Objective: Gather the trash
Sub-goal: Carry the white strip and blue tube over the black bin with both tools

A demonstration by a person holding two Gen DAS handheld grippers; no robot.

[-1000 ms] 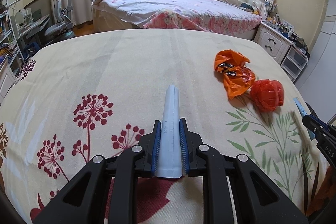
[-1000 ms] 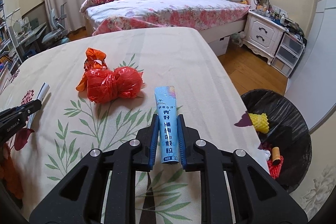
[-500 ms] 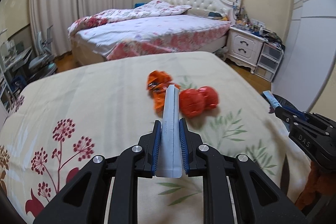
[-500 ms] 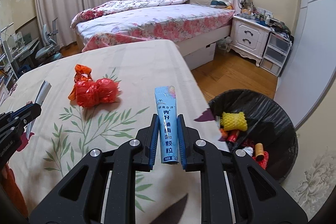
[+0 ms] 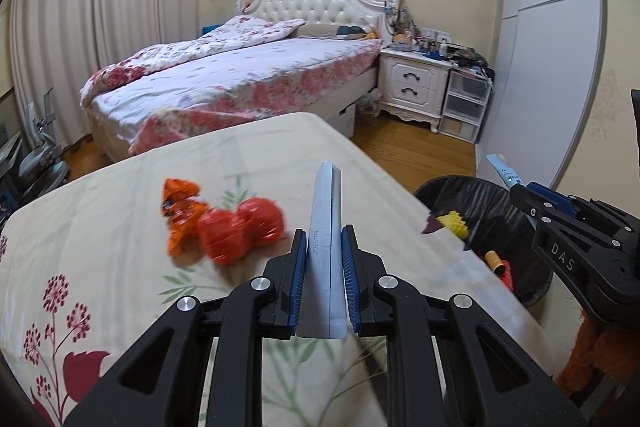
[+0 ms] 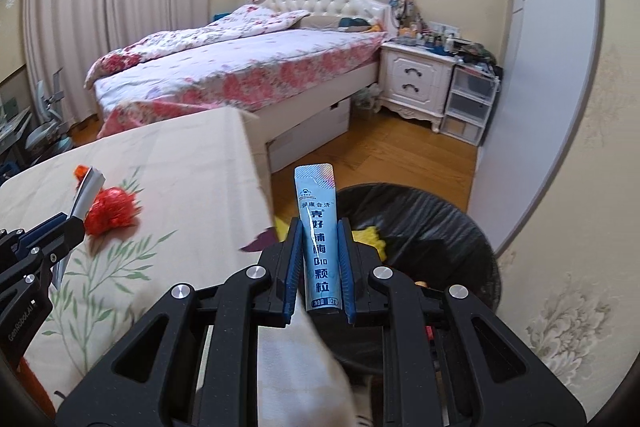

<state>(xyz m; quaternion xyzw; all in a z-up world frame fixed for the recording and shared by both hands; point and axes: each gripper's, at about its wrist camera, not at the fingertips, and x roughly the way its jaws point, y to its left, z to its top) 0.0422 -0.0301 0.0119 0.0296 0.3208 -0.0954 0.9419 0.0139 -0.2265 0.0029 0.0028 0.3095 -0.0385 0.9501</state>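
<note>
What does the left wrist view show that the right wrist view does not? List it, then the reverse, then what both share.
Only the left wrist view: the silver sachet's date stamp and the orange wrapper in full.

Only the right wrist view: the blue sachet's printed face.

Both: the red bags, the black bin, the bed, the nightstand, and each tool shut on its sachet.

A home bedroom: made bed [image 5: 240, 83], tufted headboard [image 5: 316, 3], nightstand [image 5: 412, 87], curtains [image 5: 80, 27].

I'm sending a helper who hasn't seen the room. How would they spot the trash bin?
From the big bed, look down to the wooden floor, just off the corner of the floral-cloth table. The trash bin is round, black-lined, with yellow foam netting inside.
</note>
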